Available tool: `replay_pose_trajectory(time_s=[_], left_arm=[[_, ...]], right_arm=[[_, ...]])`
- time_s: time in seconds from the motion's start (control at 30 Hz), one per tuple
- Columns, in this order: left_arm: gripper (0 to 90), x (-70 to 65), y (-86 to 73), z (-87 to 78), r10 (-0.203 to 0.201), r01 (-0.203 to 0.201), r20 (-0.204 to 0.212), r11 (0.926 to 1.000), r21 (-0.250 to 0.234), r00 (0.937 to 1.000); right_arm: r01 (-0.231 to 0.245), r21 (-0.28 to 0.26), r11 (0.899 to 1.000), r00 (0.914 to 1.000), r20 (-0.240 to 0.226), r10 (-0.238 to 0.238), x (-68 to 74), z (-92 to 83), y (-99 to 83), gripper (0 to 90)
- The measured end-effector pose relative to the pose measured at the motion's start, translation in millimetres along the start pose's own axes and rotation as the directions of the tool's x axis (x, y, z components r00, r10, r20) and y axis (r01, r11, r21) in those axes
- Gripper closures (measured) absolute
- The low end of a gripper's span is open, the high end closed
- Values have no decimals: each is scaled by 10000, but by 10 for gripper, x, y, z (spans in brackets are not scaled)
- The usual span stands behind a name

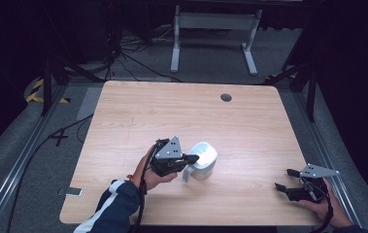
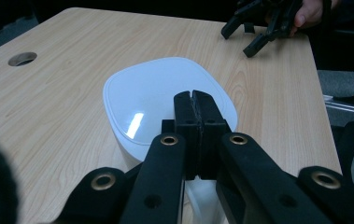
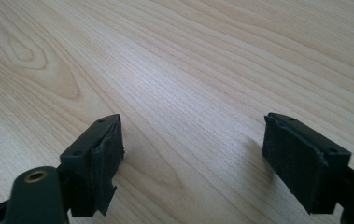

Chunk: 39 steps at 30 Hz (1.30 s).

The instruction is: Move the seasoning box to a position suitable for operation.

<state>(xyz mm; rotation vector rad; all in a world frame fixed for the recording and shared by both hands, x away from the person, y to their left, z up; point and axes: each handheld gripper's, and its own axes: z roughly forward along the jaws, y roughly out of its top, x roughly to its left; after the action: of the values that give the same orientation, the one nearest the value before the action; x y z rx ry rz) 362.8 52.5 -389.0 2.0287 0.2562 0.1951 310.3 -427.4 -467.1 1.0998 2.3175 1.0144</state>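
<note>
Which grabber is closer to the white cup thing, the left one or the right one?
The left. The left gripper is right at the white container, jaws shut above its handle side. The right gripper sits open near the table's right edge, well apart from it.

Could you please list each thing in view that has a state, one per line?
White jug: upright on the table, lid on, handle toward the left claw.
Left claw: shut, over the jug's near edge; whether it pinches anything cannot be told.
Right claw: open, nothing between its jaws, low over bare table.
</note>
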Motion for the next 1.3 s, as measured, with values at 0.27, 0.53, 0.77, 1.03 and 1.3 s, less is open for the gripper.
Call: replay_pose_trajectory(time_s=[0.27,0.53,0.77,1.03,1.3], left_arm=[[899,-12,0,15,-113,112,-159,9999,-63,9998],[900,-39,-2,37,-209,205,-256,9997,-144,9995],[900,-63,15,38,-117,117,-505,9999,0,9987],[900,-71,-3,47,-258,250,-523,9995,-166,9983],[900,-110,-37,-14,-392,378,-660,9990,-217,9971]], right_arm=[[64,110,9999,10000,38,-65,4,1,19,210],[467,-469,9978,9986,288,-454,162,6,326,415],[1704,-881,9814,9803,-859,-1779,455,144,838,772],[2745,-1134,9549,9428,-1637,-2905,886,480,1475,869],[2935,-852,9522,9366,-1737,-3042,1020,635,1487,858]])
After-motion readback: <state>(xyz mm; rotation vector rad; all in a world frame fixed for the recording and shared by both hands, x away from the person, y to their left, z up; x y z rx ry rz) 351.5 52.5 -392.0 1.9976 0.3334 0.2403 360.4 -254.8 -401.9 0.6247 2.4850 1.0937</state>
